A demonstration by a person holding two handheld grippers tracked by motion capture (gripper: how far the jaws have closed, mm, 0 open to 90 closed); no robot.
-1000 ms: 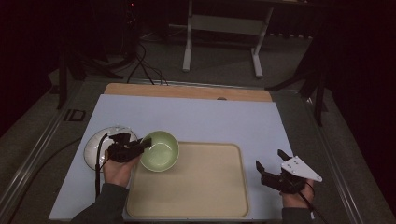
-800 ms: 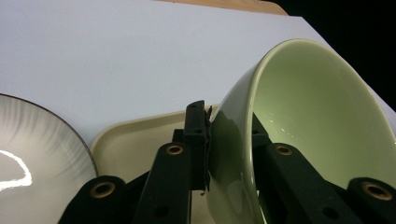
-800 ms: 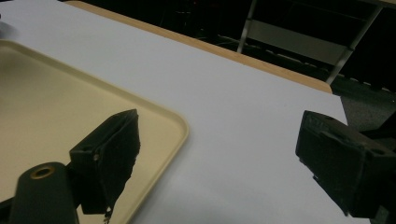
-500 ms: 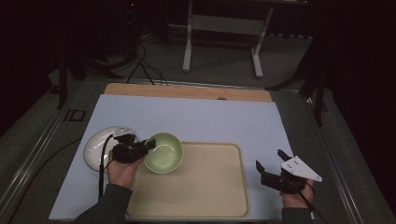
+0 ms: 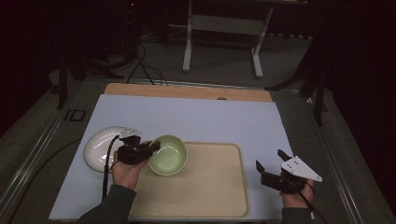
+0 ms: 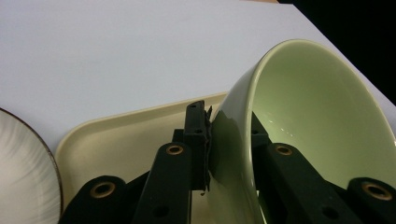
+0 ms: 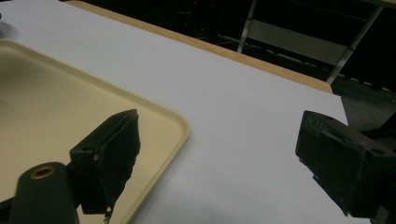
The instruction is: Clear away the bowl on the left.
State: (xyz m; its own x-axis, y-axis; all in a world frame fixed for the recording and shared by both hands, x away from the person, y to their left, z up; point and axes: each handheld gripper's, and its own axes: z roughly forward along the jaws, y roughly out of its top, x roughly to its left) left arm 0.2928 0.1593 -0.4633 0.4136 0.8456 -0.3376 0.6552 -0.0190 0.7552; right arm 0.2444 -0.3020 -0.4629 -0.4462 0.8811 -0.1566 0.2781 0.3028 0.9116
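Since a second ago the green bowl (image 5: pixel 168 155) has travelled a little to the right with the left gripper (image 5: pixel 140 151), from beside the plate to the near-left corner of the tray, while the right gripper (image 5: pixel 275 173) has kept its place. That bowl now sits over the tray's left edge, tipped so its opening faces up and to the right; in the left gripper view its rim (image 6: pixel 233 107) is clamped between the two black jaws, one pad outside the wall and one inside, so the jaws are narrow and holding the bowl. Beneath it lies the cream tray (image 5: pixel 219 196), bare across its middle, on the pale blue table cover (image 5: pixel 196 116). Just to the left of the left gripper rests a white plate (image 5: pixel 95 149) with a dark rim, off the tray. Well apart, beyond the tray's right edge, the right gripper hovers with jaws wide and nothing between them.
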